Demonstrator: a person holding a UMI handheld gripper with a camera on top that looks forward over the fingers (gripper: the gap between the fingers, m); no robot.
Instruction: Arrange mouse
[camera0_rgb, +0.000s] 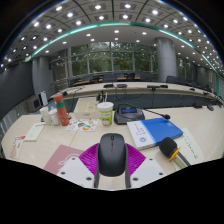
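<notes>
Dark grey computer mouse (112, 152) gripped between jaws of gripper (112, 172), rear end hidden, beige worktop (40, 145) beyond, far clutter indistinct

Pale jaws, ribbed magenta pads (92, 157) inside.

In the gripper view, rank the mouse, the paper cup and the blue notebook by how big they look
1. Mouse, between the jaws, though nearness to the camera inflates it.
2. Blue notebook, looks close to the mouse, so that order is unsure.
3. Paper cup, clearly smallest.
</notes>
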